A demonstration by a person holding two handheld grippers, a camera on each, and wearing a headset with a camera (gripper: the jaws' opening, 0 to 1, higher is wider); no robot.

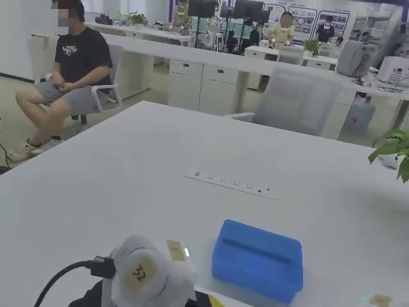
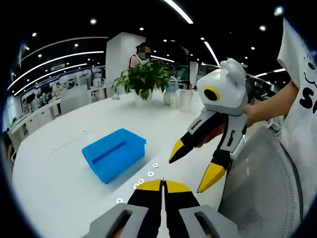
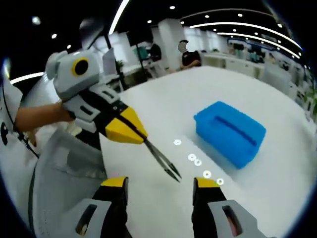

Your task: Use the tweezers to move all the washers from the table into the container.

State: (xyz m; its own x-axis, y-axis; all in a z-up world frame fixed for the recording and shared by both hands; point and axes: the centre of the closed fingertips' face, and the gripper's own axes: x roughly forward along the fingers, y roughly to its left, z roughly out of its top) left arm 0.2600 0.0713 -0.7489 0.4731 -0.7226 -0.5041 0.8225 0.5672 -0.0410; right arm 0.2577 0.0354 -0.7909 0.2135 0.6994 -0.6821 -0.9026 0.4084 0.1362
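Several small washers (image 2: 150,174) lie in a loose row on the white table beside the blue container (image 2: 114,153). In the right gripper view the washers (image 3: 197,162) sit just in front of the container (image 3: 230,131). My left gripper (image 3: 126,130) is shut on thin dark tweezers (image 3: 163,159), whose tips hover a little short of the washers. Its own jaws (image 2: 162,186) are pressed together. My right gripper (image 3: 160,183) stands open and holds nothing; it hangs to the right (image 2: 193,166), above the table edge. The head view has the container (image 1: 259,259) and a gripper's white body (image 1: 144,275).
A flush power strip (image 1: 233,183) lies mid-table beyond the container. A potted plant (image 1: 393,150) stands at the table's right edge. A mesh chair back (image 2: 262,188) is close by the right gripper. A person sits on a chair (image 1: 70,70) at the far left.
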